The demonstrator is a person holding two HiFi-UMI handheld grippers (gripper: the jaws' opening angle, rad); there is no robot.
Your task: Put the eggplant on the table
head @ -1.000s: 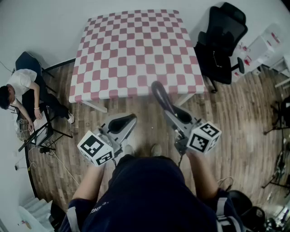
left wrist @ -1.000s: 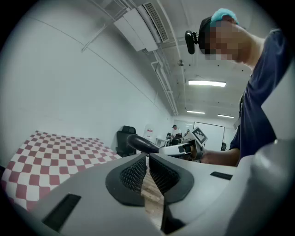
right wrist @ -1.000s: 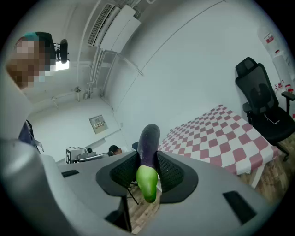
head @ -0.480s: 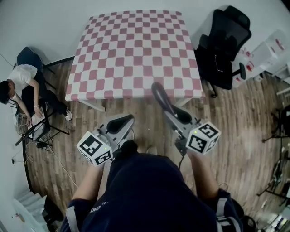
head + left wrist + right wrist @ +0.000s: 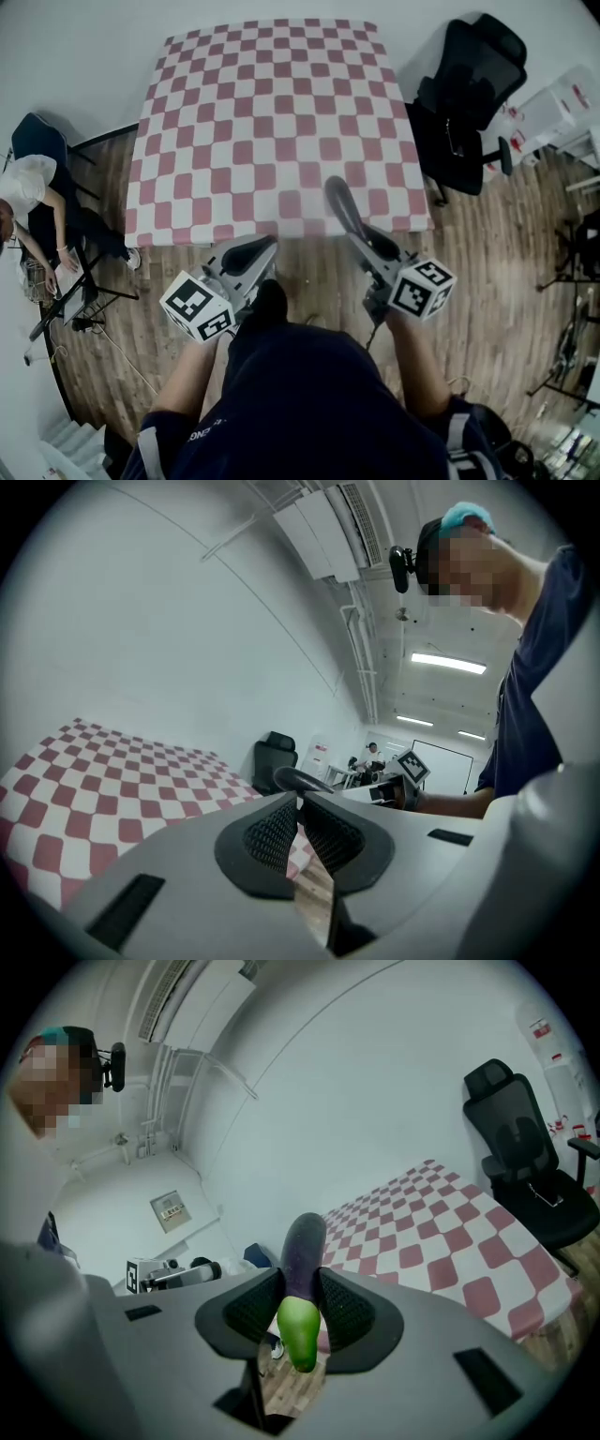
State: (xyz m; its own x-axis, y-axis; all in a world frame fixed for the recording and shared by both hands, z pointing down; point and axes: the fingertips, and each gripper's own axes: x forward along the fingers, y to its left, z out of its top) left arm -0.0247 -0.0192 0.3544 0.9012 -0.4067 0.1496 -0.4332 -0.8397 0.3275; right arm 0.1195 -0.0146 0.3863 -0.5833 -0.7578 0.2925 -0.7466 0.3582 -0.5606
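The eggplant [image 5: 339, 204] is dark purple with a green stem end, and my right gripper [image 5: 361, 234] is shut on it. It sticks out ahead of the jaws, its tip over the near edge of the table [image 5: 272, 112], which has a pink and white checked cloth. In the right gripper view the eggplant [image 5: 302, 1255] stands between the pads of the right gripper [image 5: 300, 1302], stem end toward the camera. My left gripper [image 5: 251, 251] hangs just short of the table's front edge. The left gripper [image 5: 298, 808] is shut and holds nothing.
A black office chair [image 5: 464, 84] stands at the table's right side. At the far left a person [image 5: 23, 187] sits bent over on the wooden floor [image 5: 487, 244]. White boxes [image 5: 553, 94] lie at the upper right.
The person has stepped toward the table and both grippers moved forward with it. The eggplant's tip now reaches over the table's near edge. Neither grip has changed.
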